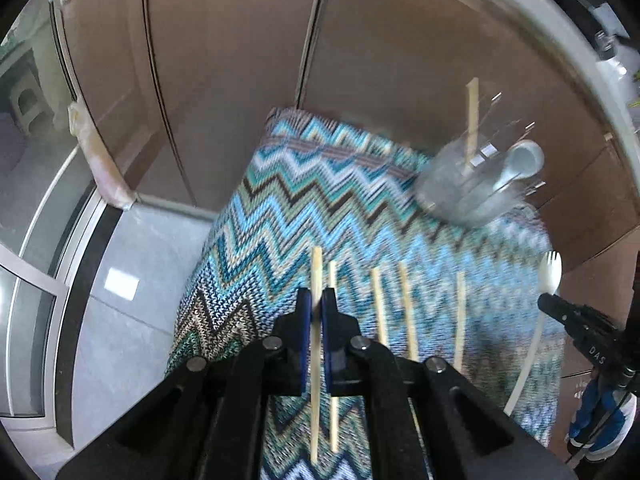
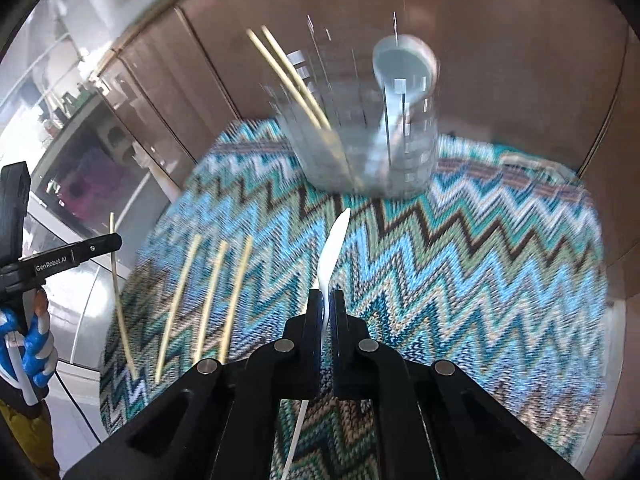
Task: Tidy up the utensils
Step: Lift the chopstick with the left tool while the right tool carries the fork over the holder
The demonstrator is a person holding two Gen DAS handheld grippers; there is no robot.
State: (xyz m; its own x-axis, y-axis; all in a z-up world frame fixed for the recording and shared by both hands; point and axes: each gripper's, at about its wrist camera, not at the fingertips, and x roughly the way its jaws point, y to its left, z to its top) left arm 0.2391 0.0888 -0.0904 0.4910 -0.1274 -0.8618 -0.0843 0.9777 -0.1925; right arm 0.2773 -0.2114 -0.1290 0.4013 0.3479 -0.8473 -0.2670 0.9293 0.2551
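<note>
My left gripper (image 1: 316,300) is shut on a wooden chopstick (image 1: 316,268), held above the zigzag cloth (image 1: 280,200). Several more chopsticks (image 1: 408,312) lie side by side on the cloth just right of it. At the far right stands a glass holder (image 1: 468,184) with a chopstick and a white spoon (image 1: 520,160) in it. My right gripper (image 2: 326,300) is shut on a white spork (image 2: 334,240), seen edge-on, short of the glass holder (image 2: 368,140). In the right wrist view, the left gripper (image 2: 100,244) grips its chopstick (image 2: 118,300) at the left.
Brown cabinet doors (image 1: 224,60) rise behind the table. The cloth's left edge drops to a grey tiled floor (image 1: 132,280) and a glass door (image 1: 32,240). A gloved hand (image 2: 36,344) holds the left gripper's handle.
</note>
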